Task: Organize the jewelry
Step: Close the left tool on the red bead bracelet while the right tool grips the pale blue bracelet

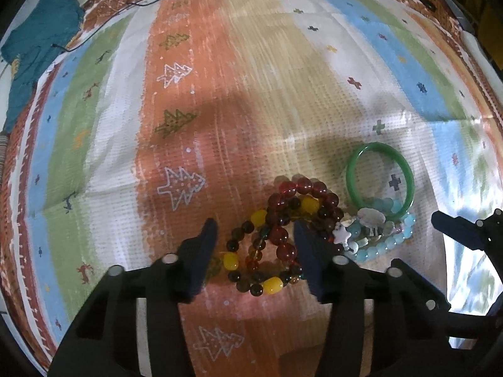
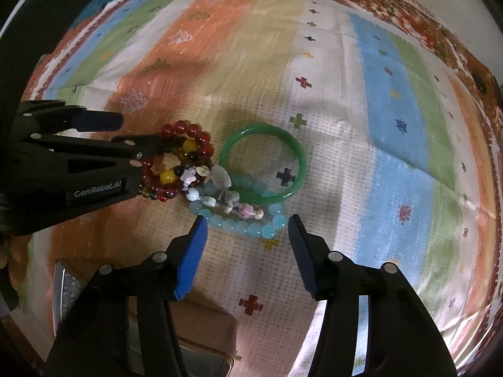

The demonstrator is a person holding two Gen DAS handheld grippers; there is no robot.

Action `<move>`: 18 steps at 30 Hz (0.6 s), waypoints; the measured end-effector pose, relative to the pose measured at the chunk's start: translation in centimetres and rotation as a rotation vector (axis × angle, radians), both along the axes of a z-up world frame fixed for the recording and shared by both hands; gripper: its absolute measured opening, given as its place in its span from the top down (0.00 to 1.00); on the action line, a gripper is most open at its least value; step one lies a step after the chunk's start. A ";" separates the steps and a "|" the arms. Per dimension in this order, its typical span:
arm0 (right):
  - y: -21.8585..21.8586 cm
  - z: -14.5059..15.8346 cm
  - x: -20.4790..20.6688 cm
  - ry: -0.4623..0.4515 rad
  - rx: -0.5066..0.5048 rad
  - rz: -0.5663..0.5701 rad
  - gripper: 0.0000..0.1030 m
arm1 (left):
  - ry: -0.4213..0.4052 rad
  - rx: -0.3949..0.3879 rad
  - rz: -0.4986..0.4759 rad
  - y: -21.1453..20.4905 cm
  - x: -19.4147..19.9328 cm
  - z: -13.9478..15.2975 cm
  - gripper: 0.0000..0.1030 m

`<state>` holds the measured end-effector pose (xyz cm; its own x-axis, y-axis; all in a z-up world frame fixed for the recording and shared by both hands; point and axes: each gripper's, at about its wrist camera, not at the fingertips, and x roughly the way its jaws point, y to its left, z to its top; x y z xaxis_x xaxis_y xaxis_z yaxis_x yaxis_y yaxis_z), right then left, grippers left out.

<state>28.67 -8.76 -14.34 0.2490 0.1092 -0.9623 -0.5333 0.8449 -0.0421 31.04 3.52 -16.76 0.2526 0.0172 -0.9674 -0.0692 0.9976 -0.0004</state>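
A pile of bracelets lies on the striped cloth (image 1: 251,78). A dark-and-yellow bead bracelet (image 1: 239,262) and a red bead bracelet (image 1: 309,188) sit between the fingers of my open left gripper (image 1: 254,235). A green bangle (image 1: 353,188) leans on a light blue bead bracelet (image 1: 388,243) and a shell-and-star bracelet (image 1: 342,234). My right gripper (image 2: 245,224) is open, its tips at either side of the blue bead bracelet (image 2: 245,227). The green bangle (image 2: 298,154) lies just beyond. The left gripper (image 2: 147,144) reaches into the red beads (image 2: 188,130).
A teal garment (image 1: 37,40) and a thin black cable (image 1: 103,25) lie at the cloth's far left. A brown box (image 2: 204,323) and a shiny tray-like object (image 2: 67,286) sit near my right gripper's base.
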 end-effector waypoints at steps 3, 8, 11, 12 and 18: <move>0.3 -0.4 0.3 0.010 -0.009 0.004 0.62 | 0.010 0.012 -0.004 -0.1 0.3 -0.5 0.67; 0.5 -0.8 0.7 0.016 -0.013 0.008 0.72 | 0.024 0.000 -0.023 -0.7 0.7 -0.7 0.85; 0.6 -1.1 0.9 0.018 -0.018 0.012 0.78 | 0.026 0.012 -0.035 -1.1 0.9 -0.8 0.89; 0.6 -1.3 0.9 0.020 -0.020 0.014 0.81 | 0.026 0.015 -0.036 -1.1 0.9 -0.9 0.89; 0.9 -1.8 1.3 0.016 -0.029 0.025 0.88 | 0.021 0.001 -0.028 -1.0 0.8 -0.8 0.90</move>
<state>29.93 -7.82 -16.17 0.2308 0.0873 -0.9691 -0.5553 0.8297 -0.0575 31.88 2.56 -17.60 0.2325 0.0115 -0.9725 -0.0413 0.9991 0.0019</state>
